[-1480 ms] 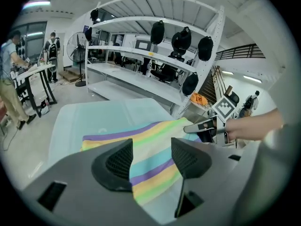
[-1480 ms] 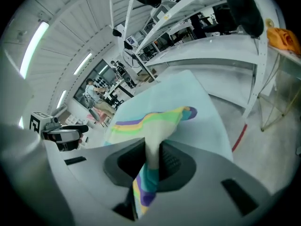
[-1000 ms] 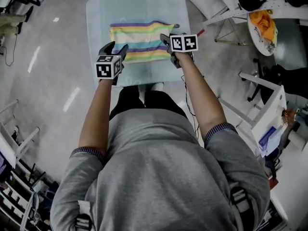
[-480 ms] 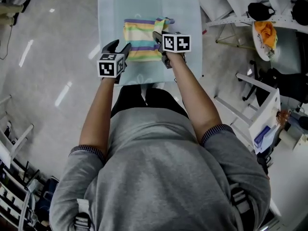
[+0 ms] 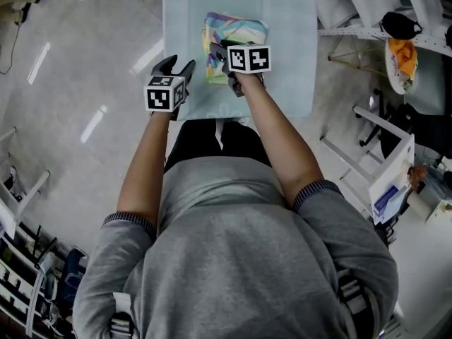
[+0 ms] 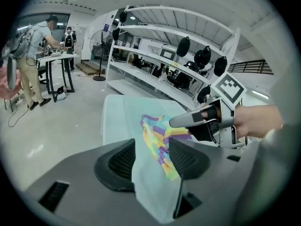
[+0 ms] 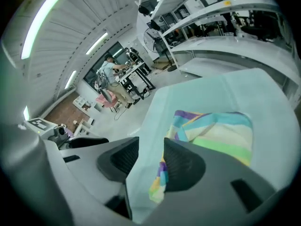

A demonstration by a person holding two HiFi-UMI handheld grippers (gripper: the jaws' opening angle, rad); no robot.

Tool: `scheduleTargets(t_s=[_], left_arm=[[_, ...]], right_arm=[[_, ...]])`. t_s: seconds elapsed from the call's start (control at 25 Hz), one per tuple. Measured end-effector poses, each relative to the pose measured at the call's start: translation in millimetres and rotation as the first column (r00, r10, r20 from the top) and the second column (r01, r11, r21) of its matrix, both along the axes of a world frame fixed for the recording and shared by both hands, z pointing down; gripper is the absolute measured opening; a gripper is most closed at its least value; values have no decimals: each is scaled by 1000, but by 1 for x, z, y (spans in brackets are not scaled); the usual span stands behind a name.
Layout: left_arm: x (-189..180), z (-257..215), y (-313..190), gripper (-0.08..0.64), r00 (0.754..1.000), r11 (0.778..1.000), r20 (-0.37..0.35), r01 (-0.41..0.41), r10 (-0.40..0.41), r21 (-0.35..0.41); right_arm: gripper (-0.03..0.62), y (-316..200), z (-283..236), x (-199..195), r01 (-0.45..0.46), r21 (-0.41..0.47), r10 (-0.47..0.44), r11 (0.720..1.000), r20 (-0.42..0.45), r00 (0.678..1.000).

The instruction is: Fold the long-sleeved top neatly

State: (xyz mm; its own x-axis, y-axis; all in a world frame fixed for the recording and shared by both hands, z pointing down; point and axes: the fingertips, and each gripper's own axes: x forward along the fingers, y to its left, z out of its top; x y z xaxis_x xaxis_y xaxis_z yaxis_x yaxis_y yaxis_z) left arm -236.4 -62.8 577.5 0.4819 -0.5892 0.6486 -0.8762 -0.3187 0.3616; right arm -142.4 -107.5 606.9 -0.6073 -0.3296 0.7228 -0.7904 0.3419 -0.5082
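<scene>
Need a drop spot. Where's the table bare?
Bare on the pale blue-green table: the strip between the folded pastel-striped top and its right edge, plus the far strip beyond the top. Crowded: near-left corner, where the open left gripper hovers and the right gripper, jaws just opening, straddles the top's hem.

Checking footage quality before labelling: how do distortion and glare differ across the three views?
Head view: nearly straight lines, white glare streaks on the glossy floor. Left gripper view: strong fisheye, shelves bow, black corners, striped top clear. Right gripper view: same fisheye, ceiling light strips flare brightly, left edge smeared pale.
</scene>
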Motion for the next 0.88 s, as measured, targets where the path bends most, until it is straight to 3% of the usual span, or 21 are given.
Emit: scheduleTargets(t_s=[0.12, 0.32, 0.6, 0.88], left_arm=[[-8, 8, -1, 249, 1000, 1000, -7, 9, -9, -11], [-3, 11, -5, 249, 1000, 1000, -21, -20, 20, -14], [45, 22, 3, 248, 991, 992, -66, -121, 118, -35], [100, 48, 21, 249, 970, 970, -88, -232, 226, -70]], right_arm=[[180, 3, 2, 1, 11, 6, -11, 1000, -24, 1000], [183, 4, 10, 38, -39, 10, 40, 999, -93, 995], [188, 3, 20, 84, -93, 11, 93, 996, -130, 987], [228, -32, 26, 67, -26, 29, 30, 999, -128, 991]])
